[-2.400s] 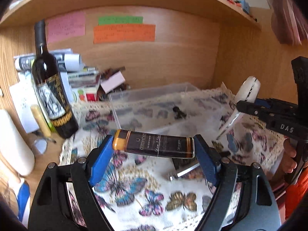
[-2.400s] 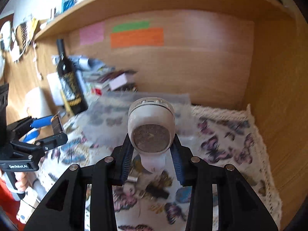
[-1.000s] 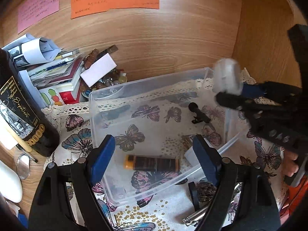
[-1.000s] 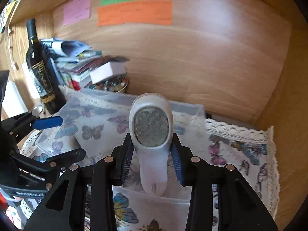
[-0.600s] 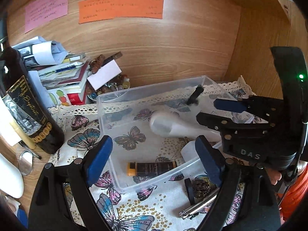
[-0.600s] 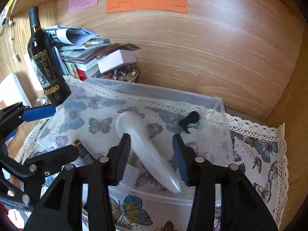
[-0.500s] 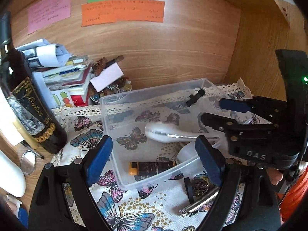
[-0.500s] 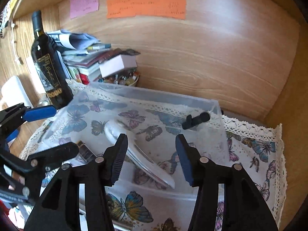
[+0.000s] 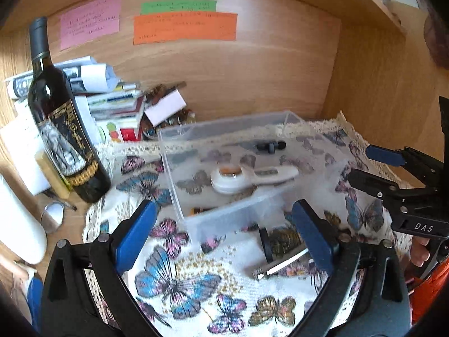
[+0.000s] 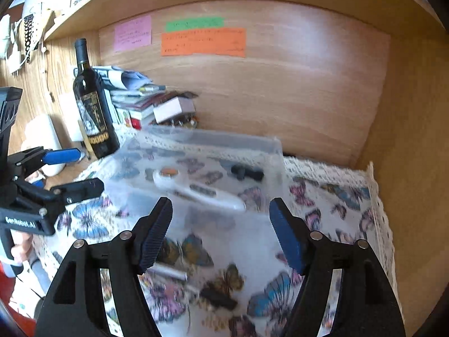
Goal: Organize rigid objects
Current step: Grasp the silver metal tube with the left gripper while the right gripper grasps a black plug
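Underneath, a butterfly cloth (image 9: 179,280) covers the wooden desk (image 9: 16,269); both tongs (image 9: 224,233) (image 10: 221,224) are opening, empty.

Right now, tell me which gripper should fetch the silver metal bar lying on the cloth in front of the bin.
Left. The left gripper is empty, its jaws opening, and the silver metal bar lies just ahead beside its right finger. The right gripper points at the clear bin.

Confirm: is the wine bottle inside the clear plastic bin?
No, the wine bottle stands upright on the desk, left of the clear plastic bin and outside it.
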A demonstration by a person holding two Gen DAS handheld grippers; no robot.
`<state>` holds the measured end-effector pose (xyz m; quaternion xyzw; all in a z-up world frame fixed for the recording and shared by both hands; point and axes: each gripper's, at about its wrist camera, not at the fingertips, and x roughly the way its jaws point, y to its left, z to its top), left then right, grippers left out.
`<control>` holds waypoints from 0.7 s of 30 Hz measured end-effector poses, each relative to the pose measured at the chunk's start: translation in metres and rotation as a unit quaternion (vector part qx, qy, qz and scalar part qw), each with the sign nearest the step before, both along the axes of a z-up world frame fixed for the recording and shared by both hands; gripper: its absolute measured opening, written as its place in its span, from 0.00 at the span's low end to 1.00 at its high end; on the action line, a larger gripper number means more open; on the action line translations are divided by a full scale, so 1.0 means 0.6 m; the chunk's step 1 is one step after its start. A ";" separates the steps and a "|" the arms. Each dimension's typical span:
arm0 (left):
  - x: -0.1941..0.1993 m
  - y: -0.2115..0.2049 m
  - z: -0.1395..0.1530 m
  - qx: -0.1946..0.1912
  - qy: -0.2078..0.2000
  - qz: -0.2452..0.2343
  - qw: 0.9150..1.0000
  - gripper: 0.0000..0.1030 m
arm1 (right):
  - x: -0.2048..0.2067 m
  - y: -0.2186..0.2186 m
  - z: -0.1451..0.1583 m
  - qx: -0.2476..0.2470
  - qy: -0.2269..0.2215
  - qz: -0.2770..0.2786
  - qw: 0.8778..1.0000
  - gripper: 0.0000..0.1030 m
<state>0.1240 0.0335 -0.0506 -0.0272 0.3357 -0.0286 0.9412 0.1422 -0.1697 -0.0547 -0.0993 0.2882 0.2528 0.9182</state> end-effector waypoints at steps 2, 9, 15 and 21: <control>-0.005 -0.007 -0.013 0.003 0.009 -0.006 1.000 0.95 | -0.005 -0.011 -0.016 0.002 0.016 -0.005 1.000 0.67; -0.007 -0.052 -0.066 0.013 0.053 -0.046 0.997 0.82 | -0.012 -0.039 -0.086 -0.003 0.083 -0.019 0.996 0.67; 0.006 -0.090 -0.097 0.015 0.086 -0.094 0.992 0.68 | -0.021 -0.045 -0.122 -0.002 0.120 -0.012 0.993 0.67; 0.036 -0.107 -0.124 -0.003 0.124 -0.128 0.984 0.47 | -0.014 -0.030 -0.138 -0.013 0.131 -0.005 0.991 0.59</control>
